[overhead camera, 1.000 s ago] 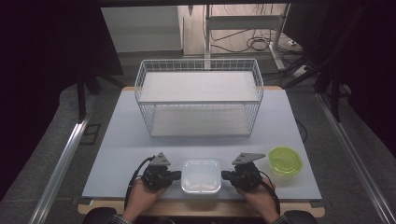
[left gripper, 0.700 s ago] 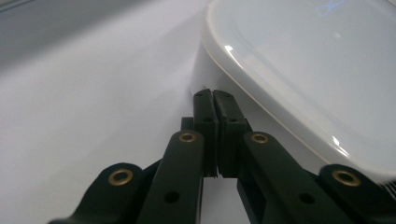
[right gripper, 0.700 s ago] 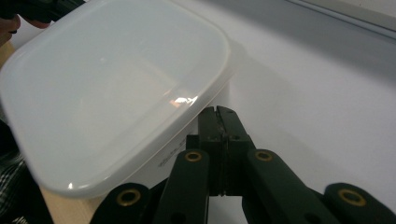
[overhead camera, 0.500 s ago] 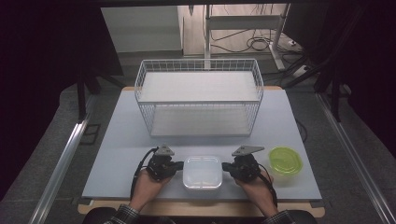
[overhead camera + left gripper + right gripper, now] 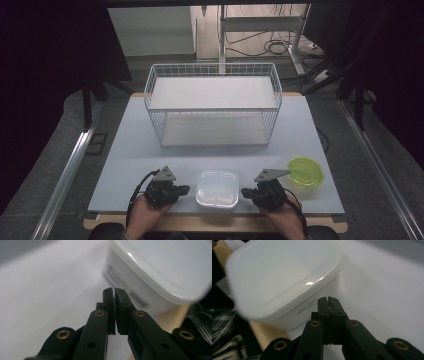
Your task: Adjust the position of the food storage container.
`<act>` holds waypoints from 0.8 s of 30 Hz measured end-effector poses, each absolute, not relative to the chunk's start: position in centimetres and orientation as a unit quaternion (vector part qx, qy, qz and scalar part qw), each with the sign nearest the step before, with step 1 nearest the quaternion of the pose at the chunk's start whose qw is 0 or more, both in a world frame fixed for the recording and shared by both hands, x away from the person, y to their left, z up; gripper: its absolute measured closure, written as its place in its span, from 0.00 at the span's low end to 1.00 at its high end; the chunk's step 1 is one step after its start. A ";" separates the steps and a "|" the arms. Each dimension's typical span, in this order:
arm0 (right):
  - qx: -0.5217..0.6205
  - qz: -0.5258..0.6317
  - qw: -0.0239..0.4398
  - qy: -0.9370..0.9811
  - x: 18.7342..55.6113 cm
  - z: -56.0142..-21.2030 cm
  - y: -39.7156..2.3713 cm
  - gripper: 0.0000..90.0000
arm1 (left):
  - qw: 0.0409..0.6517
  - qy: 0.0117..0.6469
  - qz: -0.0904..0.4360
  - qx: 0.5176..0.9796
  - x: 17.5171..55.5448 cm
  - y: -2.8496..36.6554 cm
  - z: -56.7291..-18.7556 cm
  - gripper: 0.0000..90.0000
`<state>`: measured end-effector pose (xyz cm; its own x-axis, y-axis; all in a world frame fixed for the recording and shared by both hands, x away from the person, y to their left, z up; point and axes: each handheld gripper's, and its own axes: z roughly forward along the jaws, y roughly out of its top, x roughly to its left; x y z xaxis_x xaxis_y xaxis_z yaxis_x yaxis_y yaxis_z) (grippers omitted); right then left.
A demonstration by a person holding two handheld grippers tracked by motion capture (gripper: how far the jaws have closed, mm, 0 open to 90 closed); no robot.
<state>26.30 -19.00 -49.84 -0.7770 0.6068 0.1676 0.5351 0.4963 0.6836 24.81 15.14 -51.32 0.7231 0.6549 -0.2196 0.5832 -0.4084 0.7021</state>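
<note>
The white tub (image 5: 217, 188) sits lidded at the near edge of the table (image 5: 125, 150), between my two hands, with my left tongs (image 5: 183, 190) just beside its left wall and my right tongs (image 5: 246, 192) just beside its right wall. Both pairs are pinched shut with nothing in them; in the left gripper view the closed tips (image 5: 114, 293) point at the tub's side (image 5: 135, 290) under the lid's lip, and in the right gripper view the closed tips (image 5: 328, 302) aim at the opposite wall (image 5: 294, 312) the same way. I cannot tell whether either tip touches the plastic yet. As I read it, I am about to squeeze the tub between the two closed tips and lift it, probably toward the wire basket (image 5: 214, 107) farther back. To do that well I should press in from both sides evenly, at the same height and just below the lip, so the tub cannot pivot or squirt out. The walls look smooth, so I would keep the push steady and lift level. The green lid (image 5: 306, 172) beyond my right hand is well clear of the tub, but I should mind it when swinging outward.
</note>
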 end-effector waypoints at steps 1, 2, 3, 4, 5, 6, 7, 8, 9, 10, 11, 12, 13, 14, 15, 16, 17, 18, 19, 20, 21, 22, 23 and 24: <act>0.330 0.377 0.044 0.864 25.8 -49.8 -19.0 0.99 | 0.400 0.362 0.039 0.841 24.1 14.9 -51.3 0.97; 0.329 0.378 0.040 0.864 25.6 -49.9 -19.0 0.99 | 0.402 0.359 0.036 0.842 23.7 14.8 -51.3 0.97; 0.327 0.382 0.031 0.864 25.3 -49.9 -18.9 0.99 | 0.404 0.356 0.031 0.842 23.3 14.7 -51.3 0.97; 0.325 0.382 0.026 0.865 24.9 -50.0 -18.9 0.99 | 0.401 0.352 0.026 0.845 22.9 14.5 -51.3 0.97; 0.326 0.378 0.022 0.866 24.6 -50.0 -18.8 0.99 | 0.400 0.349 0.025 0.847 22.5 14.4 -51.4 0.97; 0.323 0.379 0.020 0.867 24.3 -50.1 -18.7 0.99 | 0.401 0.347 0.021 0.848 22.1 14.3 -51.4 0.97; 0.322 0.380 0.014 0.867 24.0 -50.1 -18.8 0.99 | 0.402 0.345 0.015 0.848 22.0 14.3 -51.5 0.97; 0.322 0.380 0.012 0.867 23.8 -50.1 -18.7 0.99 | 0.402 0.341 0.013 0.850 21.7 14.1 -51.5 0.97; 0.321 0.379 0.011 0.868 23.5 -50.1 -18.7 0.99 | 0.401 0.339 0.013 0.851 21.6 13.9 -51.4 0.97; 0.320 0.379 0.009 0.868 23.3 -50.1 -18.7 0.99 | 0.400 0.336 0.012 0.852 21.5 13.7 -51.4 0.97; 0.320 0.382 0.007 0.867 23.2 -50.1 -18.7 0.98 | 0.399 0.331 0.010 0.855 21.5 13.5 -51.4 0.97; 0.318 0.384 0.002 0.867 23.1 -50.1 -18.6 0.98 | 0.400 0.331 0.010 0.855 21.5 13.3 -51.4 0.96; 0.318 0.384 0.001 0.867 23.1 -50.1 -18.5 0.98 | 0.396 0.326 0.012 0.858 21.6 13.1 -51.4 0.96; 0.317 0.384 0.003 0.867 23.3 -50.1 -18.4 0.98 | 0.396 0.326 0.011 0.858 21.7 13.0 -51.4 0.96; 0.317 0.383 0.002 0.868 23.4 -50.1 -18.3 0.98 | 0.395 0.327 0.012 0.858 21.8 12.8 -51.4 0.96; 0.316 0.381 0.005 0.869 23.5 -50.1 -18.3 0.98 | 0.395 0.327 0.012 0.858 21.8 12.8 -51.4 0.96; 0.317 0.383 0.006 0.868 23.7 -50.1 -18.2 0.98 | 0.395 0.325 0.015 0.859 22.0 12.5 -51.4 0.96; 0.318 0.383 0.006 0.867 23.9 -50.0 -18.1 0.98 | 0.393 0.321 0.015 0.862 22.2 12.4 -51.3 0.96; 0.315 0.384 0.008 0.868 24.1 -49.9 -18.1 0.98 | 0.394 0.321 0.016 0.861 22.3 12.2 -51.3 0.96; 0.315 0.385 0.010 0.868 24.3 -49.8 -18.0 0.98 | 0.392 0.319 0.018 0.863 22.5 12.1 -51.3 0.96; 0.314 0.386 0.012 0.867 24.4 -49.8 -17.9 0.98 | 0.393 0.320 0.019 0.862 22.7 11.9 -51.3 0.96; 0.314 0.386 0.013 0.867 24.6 -49.8 -17.9 0.98 | 0.394 0.317 0.019 0.863 22.9 11.8 -51.3 0.96; 0.316 0.384 0.016 0.868 24.9 -49.8 -17.8 0.98 | 0.393 0.315 0.019 0.863 23.0 11.8 -51.2 0.95; 0.316 0.383 0.020 0.868 25.1 -49.8 -17.8 0.98 | 0.393 0.315 0.020 0.864 23.1 11.8 -51.2 0.95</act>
<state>25.14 -17.83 -49.85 -0.7996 0.5635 0.2077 0.5331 0.5068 0.6774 23.11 11.75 -51.16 0.8012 0.5589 -0.2138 0.5282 -0.4925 0.6917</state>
